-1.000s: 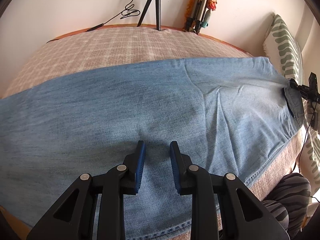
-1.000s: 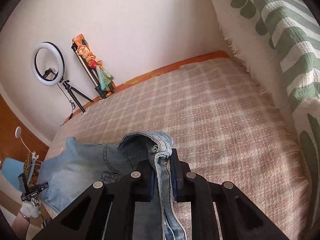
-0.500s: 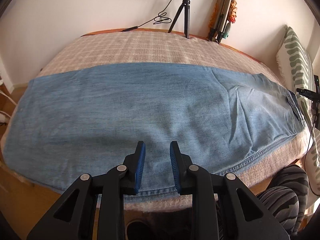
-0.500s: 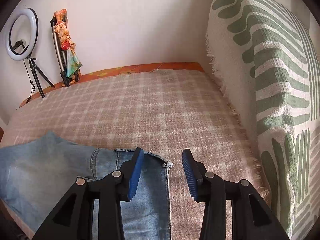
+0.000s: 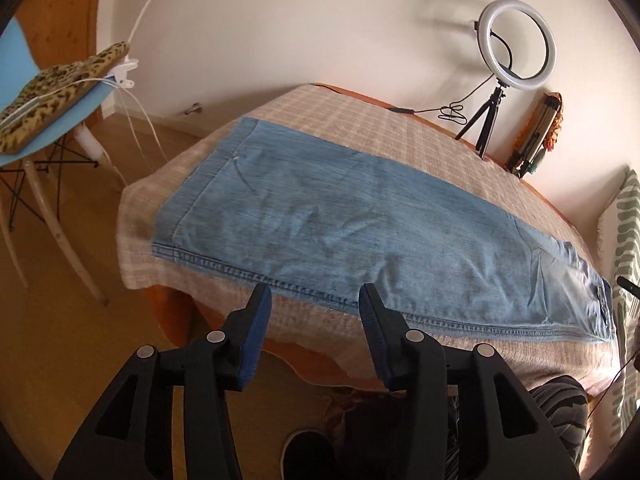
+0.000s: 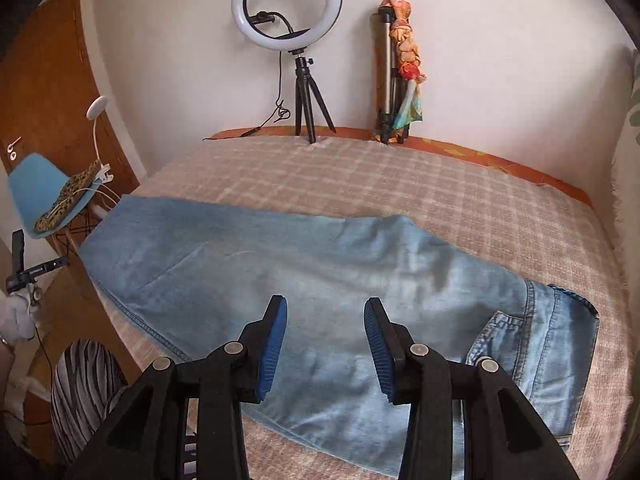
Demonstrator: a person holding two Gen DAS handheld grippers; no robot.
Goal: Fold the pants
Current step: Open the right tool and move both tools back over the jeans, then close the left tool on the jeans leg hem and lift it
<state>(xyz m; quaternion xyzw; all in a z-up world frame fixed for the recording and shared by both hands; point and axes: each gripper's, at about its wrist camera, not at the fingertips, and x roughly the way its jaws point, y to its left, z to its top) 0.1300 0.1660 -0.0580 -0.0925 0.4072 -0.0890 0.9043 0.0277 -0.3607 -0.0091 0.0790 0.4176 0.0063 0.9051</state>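
Light blue jeans [image 5: 360,216] lie flat, folded lengthwise, on a beige checked bed cover [image 5: 360,120]. The leg hems are at the left end, the waistband at the right. My left gripper [image 5: 316,312] is open and empty, hovering off the bed's near edge by the jeans' side seam. In the right wrist view the jeans [image 6: 320,272] spread across the bed, with the waistband and back pocket [image 6: 560,332] at the right. My right gripper [image 6: 326,328] is open and empty above the seat area.
A ring light on a tripod [image 6: 288,32] and a folded tripod with a scarf [image 6: 400,76] stand by the far wall. A blue chair with a leopard-print item [image 5: 48,96] stands left of the bed. A green-patterned pillow [image 5: 624,232] is at right. My striped-trousered knee [image 6: 84,384] is by the bed.
My right gripper let go of the waistband, opened and pulled back over the seat. My left gripper drew back off the bed edge toward the leg end and opened wider.
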